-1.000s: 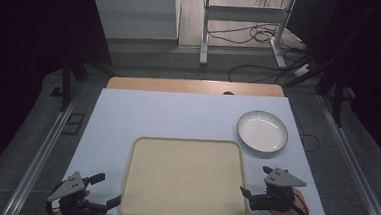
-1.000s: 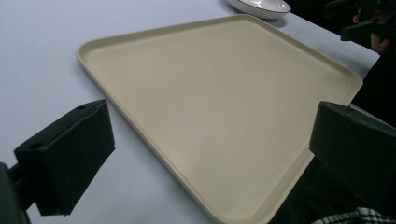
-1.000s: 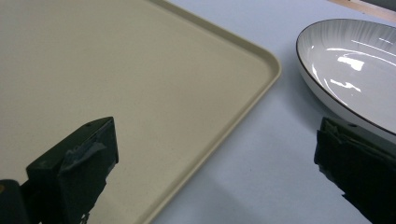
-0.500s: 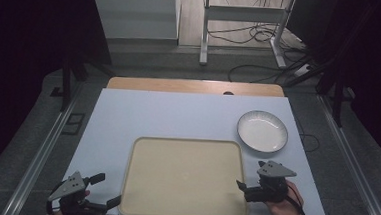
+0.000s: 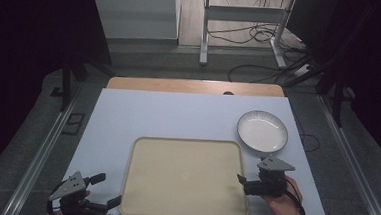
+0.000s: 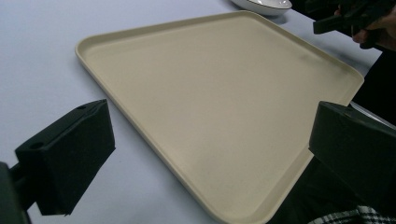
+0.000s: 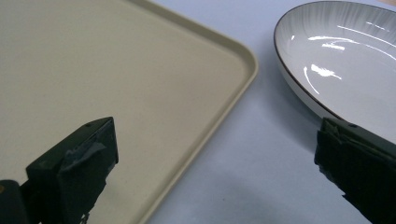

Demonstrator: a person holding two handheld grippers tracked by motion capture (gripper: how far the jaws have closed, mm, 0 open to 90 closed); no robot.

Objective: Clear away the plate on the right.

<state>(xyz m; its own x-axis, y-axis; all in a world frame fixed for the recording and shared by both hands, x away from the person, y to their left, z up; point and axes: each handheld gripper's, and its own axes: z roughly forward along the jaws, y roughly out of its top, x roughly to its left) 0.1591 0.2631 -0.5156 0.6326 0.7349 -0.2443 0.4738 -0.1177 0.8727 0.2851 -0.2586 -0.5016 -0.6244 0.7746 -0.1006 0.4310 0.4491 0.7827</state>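
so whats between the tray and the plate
Nothing: in the right gripper view a bare strip of table separates the tray from the plate.

Left gripper (image 5: 104, 190) is held low at the near-left, jaws spread wide. Right gripper (image 5: 241, 181) is held in the right hand (image 5: 284, 203), jaws wide apart too.
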